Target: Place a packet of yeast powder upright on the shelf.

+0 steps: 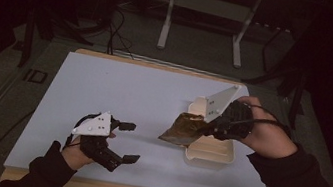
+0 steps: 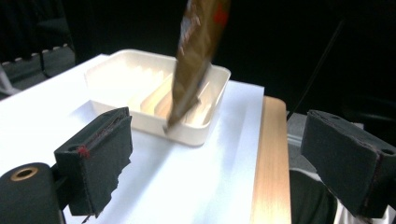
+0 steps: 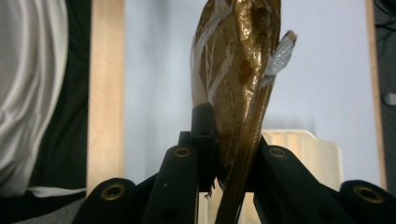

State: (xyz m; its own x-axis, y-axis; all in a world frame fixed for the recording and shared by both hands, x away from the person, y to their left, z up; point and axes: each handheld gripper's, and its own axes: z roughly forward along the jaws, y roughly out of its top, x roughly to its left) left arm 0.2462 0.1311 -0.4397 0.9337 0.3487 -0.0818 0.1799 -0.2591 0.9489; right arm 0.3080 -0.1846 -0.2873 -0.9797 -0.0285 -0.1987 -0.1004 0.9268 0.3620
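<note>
Midway: right gripper (image 1: 206, 126) clamped the shiny brown foil packet (image 1: 181, 130), held partly above the cream ridged plastic tray (image 1: 210, 153), not yet clear or set down; left gripper (image 1: 127, 141) idle, jaws wide apart.

I see the crinkled, shiny brown snack packet (image 1: 183, 129) pinched at one end, hanging tilted over the cream ribbed tray's (image 1: 210, 153) near-left rim.
</note>
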